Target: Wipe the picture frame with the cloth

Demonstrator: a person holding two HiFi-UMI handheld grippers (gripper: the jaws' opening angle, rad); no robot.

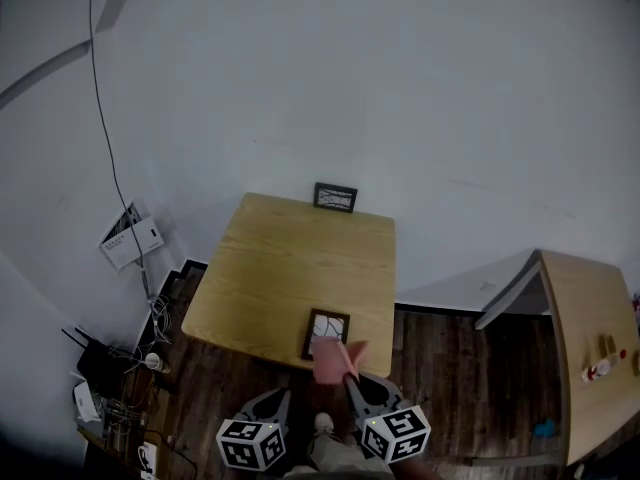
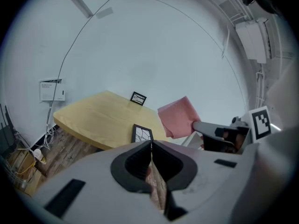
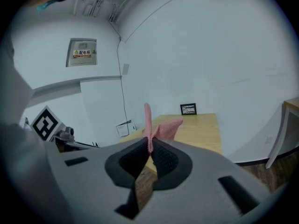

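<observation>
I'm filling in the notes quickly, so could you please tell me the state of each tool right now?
Left tool: closed, nothing between its jaws.
Right tool: closed, holding the pink cloth.

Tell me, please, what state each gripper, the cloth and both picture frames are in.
left gripper: shut, empty.
right gripper: shut on the cloth.
cloth: pinched, held in the air off the table.
near picture frame: apparently lying flat near the table edge, untouched.
far picture frame: standing upright by the wall.
</observation>
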